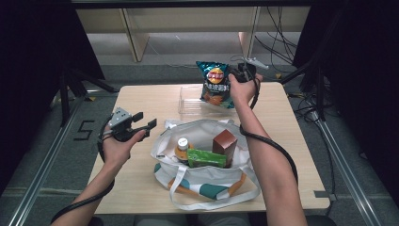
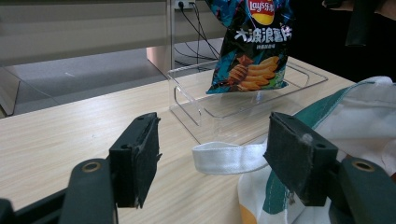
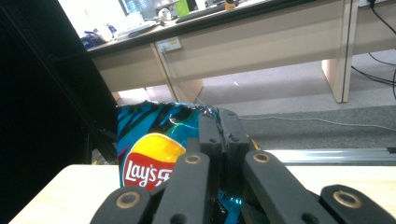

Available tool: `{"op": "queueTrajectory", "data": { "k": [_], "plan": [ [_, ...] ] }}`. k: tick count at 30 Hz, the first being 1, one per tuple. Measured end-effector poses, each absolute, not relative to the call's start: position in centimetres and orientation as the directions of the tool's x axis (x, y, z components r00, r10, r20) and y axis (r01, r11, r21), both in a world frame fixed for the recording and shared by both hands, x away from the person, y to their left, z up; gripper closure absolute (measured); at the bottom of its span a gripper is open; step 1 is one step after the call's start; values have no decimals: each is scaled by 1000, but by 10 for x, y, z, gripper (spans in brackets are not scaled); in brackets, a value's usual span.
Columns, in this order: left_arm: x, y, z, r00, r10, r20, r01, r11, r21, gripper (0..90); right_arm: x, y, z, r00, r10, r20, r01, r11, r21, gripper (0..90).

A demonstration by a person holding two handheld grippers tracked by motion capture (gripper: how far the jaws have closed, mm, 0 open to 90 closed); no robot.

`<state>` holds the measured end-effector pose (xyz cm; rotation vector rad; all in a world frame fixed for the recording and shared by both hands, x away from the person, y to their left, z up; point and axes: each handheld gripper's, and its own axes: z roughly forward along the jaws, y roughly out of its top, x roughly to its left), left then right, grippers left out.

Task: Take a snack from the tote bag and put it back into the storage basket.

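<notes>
A teal Lay's chip bag [image 1: 215, 84] hangs upright over the clear plastic tray [image 1: 190, 104] at the back of the table; my right gripper [image 1: 234, 74] is shut on its top edge. In the right gripper view the jaws pinch the bag's crimped top [image 3: 161, 135]. The left gripper view has the bag [image 2: 252, 46] dangling just above the tray [image 2: 187, 100]. My left gripper [image 1: 146, 121] is open at the table's left, empty, pointing at a white tote bag [image 1: 207, 181]. Its pads [image 2: 140, 154] straddle the tote's white handle [image 2: 229, 156] without touching it.
The tote holds a brown box [image 1: 224, 142], a green box [image 1: 206, 157] and a bottle with a white cap [image 1: 182, 145]. Its teal and orange handles [image 1: 214, 190] trail toward the table's front edge. Beyond the table stand desk legs [image 1: 136, 40] and floor cables [image 1: 277, 47].
</notes>
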<state>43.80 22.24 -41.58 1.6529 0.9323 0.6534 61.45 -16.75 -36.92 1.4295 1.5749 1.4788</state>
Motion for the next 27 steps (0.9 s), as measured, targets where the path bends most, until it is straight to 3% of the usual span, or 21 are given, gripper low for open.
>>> {"op": "queueTrajectory", "data": {
  "k": [4,27],
  "plan": [
    [438,222,-416,538,842,-49,257,-109,960,338,614,-167,-370,-268,914,304,337,-207,919,898],
    [438,221,-417,542,839,-44,253,-113,961,339,616,-177,-383,-229,933,279,344,-191,919,882]
  ]
}}
